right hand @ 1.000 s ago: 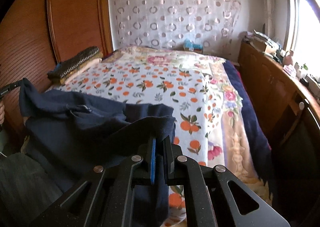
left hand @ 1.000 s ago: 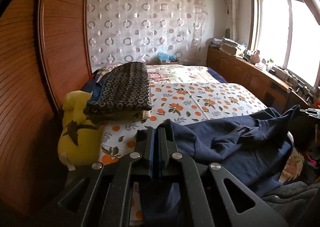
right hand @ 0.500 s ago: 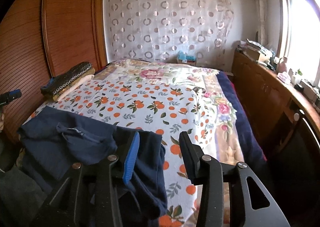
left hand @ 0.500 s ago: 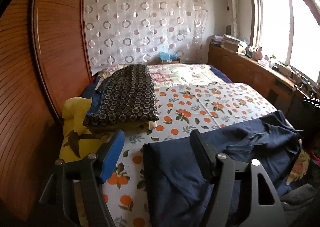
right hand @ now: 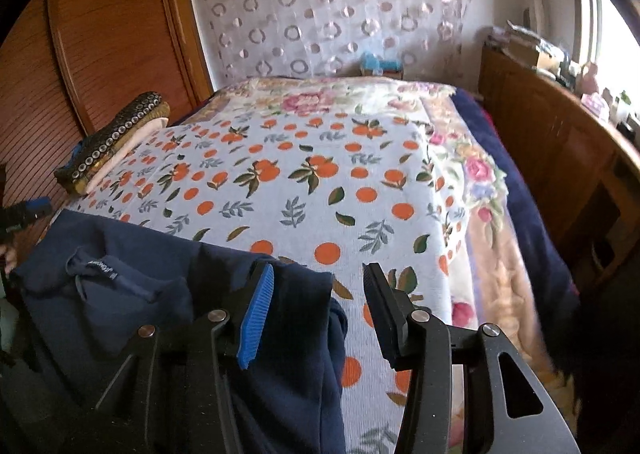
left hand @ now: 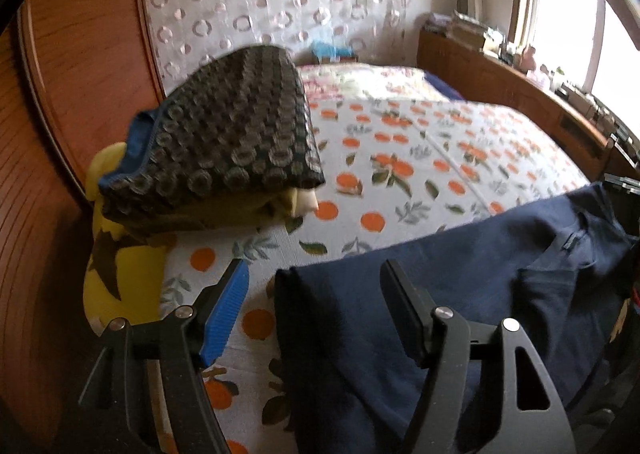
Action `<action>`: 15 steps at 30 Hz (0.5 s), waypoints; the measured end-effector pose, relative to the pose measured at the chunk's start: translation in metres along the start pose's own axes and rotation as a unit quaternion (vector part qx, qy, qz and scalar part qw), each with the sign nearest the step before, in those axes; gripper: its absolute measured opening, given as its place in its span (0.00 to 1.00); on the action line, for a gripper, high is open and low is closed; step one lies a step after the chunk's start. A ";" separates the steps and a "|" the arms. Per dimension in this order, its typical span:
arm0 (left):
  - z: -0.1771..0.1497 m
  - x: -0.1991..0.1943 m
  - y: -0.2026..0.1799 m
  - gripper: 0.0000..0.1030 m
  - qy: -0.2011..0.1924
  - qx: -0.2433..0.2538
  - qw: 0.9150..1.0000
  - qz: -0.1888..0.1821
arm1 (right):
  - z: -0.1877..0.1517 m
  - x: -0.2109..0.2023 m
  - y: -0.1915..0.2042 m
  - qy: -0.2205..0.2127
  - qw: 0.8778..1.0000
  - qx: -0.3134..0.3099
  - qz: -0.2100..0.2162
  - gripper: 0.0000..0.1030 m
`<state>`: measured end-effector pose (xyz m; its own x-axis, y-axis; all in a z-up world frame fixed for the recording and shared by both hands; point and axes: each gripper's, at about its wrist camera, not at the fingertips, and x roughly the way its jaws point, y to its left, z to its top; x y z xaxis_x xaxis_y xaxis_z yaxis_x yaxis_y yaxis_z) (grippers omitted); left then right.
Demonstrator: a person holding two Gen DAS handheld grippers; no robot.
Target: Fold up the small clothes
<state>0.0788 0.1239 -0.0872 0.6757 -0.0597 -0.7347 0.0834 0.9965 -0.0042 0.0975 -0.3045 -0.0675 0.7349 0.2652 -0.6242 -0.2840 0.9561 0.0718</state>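
Left gripper [left hand: 316, 310] jaws apart, over near-left corner of navy blue cotton garment [left hand: 460, 294], which lies on the orange-print white bedspread [left hand: 420, 158]. Garment spreads right of it. Ahead-left: folded stack topped by dark ring-patterned cloth [left hand: 224, 150], on a yellow pillow [left hand: 120, 274] against the wooden panelled wardrobe [left hand: 80, 66].

Right gripper [right hand: 318, 304] jaws apart, over garment's [right hand: 160, 294] right edge; garment extends left, bare bedspread [right hand: 320, 182] ahead, wooden sideboard [right hand: 560, 142] to the right, stack [right hand: 112, 142] far ahead-left.

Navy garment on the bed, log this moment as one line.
left gripper: open | right gripper: open | navy garment: released, lying on bed | folded pile: far left
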 end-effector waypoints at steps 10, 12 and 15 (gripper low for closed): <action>-0.012 0.024 -0.004 0.67 0.029 0.007 1.000 0.006 | 0.005 0.014 -0.005 0.018 0.999 0.011 0.026 0.13; -0.011 0.024 -0.002 0.67 0.030 0.001 1.000 0.001 | 0.006 0.017 -0.008 0.015 0.999 0.012 0.029 0.11; -0.011 0.025 0.000 0.67 0.031 -0.005 0.999 -0.005 | 0.005 0.019 -0.004 0.016 1.000 -0.003 0.026 0.10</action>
<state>0.0875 0.1229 -0.1134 0.6275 -0.0661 -0.7758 0.0831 0.9964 -0.0177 0.1159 -0.3031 -0.0757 0.6991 0.3099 -0.6443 -0.3243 0.9406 0.1006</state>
